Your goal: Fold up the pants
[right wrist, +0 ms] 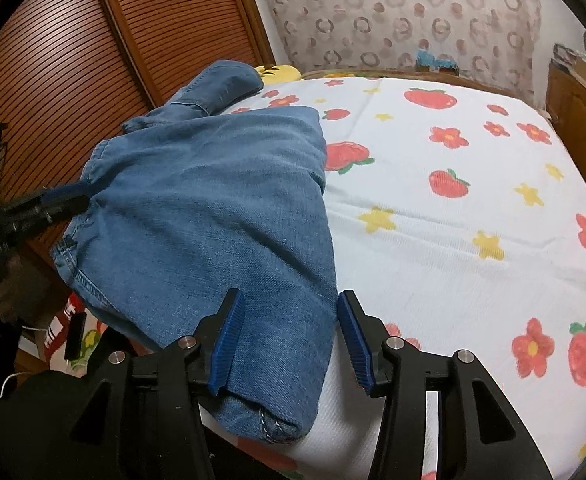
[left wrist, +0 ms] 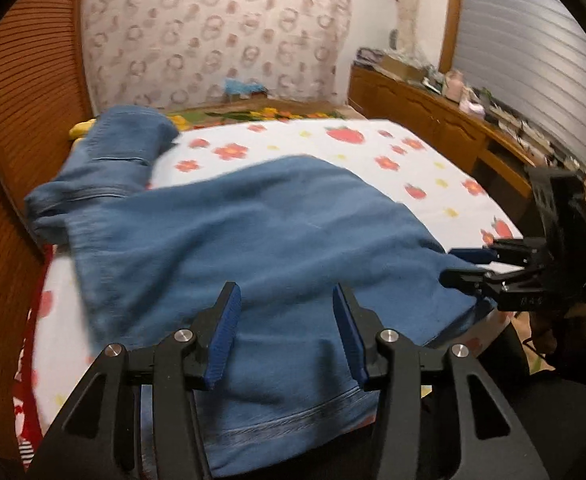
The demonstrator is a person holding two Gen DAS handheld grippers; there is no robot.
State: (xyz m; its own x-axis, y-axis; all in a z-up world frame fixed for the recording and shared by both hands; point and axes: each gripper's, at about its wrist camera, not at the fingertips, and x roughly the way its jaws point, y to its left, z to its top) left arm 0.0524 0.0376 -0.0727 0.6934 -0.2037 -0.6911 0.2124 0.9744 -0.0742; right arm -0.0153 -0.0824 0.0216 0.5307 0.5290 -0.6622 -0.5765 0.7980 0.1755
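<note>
Folding: pants (right wrist: 213,208) lie at frame centre on the bed (right wrist: 453,208).
Left gripper (left wrist: 285,336): apart, unclamped.
Right gripper (right wrist: 289,340): apart, unclamped.
Advice: I should pinch both hem corners evenly.

Blue pants (right wrist: 213,208) lie on the strawberry-print bed (right wrist: 453,220).

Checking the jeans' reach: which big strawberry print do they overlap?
The strawberry at the right edge of the jeans: denim hides its left side, while the big ones farther right lie clear.
</note>
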